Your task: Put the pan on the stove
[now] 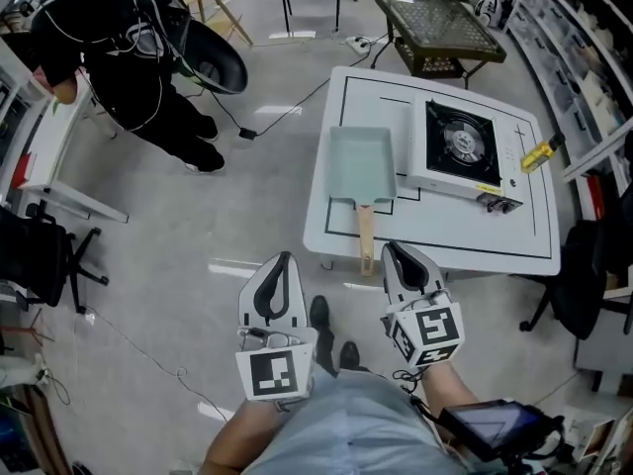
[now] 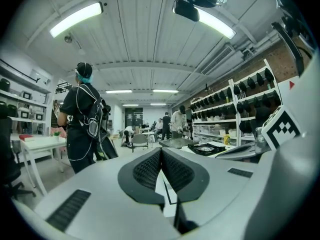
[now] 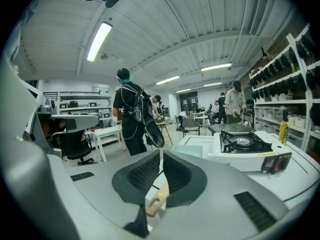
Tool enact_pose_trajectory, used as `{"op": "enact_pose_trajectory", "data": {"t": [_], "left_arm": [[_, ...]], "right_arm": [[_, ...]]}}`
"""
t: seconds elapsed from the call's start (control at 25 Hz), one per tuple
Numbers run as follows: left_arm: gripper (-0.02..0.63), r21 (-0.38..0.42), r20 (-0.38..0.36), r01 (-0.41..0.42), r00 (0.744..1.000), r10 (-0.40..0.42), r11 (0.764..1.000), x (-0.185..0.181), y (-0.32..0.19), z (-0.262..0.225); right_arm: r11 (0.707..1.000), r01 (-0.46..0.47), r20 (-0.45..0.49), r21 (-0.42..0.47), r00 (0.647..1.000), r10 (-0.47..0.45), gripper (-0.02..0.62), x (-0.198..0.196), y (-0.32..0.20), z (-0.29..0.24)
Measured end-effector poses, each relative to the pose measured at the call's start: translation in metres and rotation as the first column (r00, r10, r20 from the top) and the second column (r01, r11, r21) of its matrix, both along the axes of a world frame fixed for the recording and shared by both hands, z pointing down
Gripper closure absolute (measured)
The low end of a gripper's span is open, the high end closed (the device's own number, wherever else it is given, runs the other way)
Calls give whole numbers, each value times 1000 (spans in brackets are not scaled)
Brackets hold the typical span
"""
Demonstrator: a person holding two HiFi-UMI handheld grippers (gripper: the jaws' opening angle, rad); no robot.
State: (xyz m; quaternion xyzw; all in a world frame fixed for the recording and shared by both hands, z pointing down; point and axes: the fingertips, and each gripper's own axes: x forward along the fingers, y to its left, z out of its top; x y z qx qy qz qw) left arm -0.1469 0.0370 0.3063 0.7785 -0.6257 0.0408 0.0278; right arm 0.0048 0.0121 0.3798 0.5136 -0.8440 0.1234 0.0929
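A pale green rectangular pan (image 1: 361,161) lies on the white table (image 1: 445,231), its wooden handle (image 1: 366,236) pointing toward me. Just to its right stands the portable gas stove (image 1: 460,146), with nothing on its burner. Both grippers hang short of the table's front edge. My left gripper (image 1: 284,258) is shut and empty, left of the handle. My right gripper (image 1: 389,248) is shut too, its tips just right of the handle's end and not touching it. In the right gripper view the handle (image 3: 156,204) shows below the closed jaws (image 3: 161,153), with the stove (image 3: 245,149) ahead on the right.
A person in black (image 1: 129,57) stands at the far left by a white desk. An office chair (image 1: 49,255) is at my left, a dark mesh-topped table (image 1: 435,28) behind the white one. A yellow tool (image 1: 536,154) lies by the stove. Shelves line the right wall; cables run across the floor.
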Motion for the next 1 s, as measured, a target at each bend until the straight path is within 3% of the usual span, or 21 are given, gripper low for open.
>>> {"op": "enact_pose_trajectory", "data": {"t": [0.6,1.0], "left_arm": [[588,155,-11,-150,988,153,977,-19,-109,-53],[588,136,-25,-215,975,220,967,-12,-137,-48]], "right_arm": [[978,-155,0,140,988,156,543,-8,-93,-60],[969,-215,-8,125,976,218,543,0,-111,-56]]}}
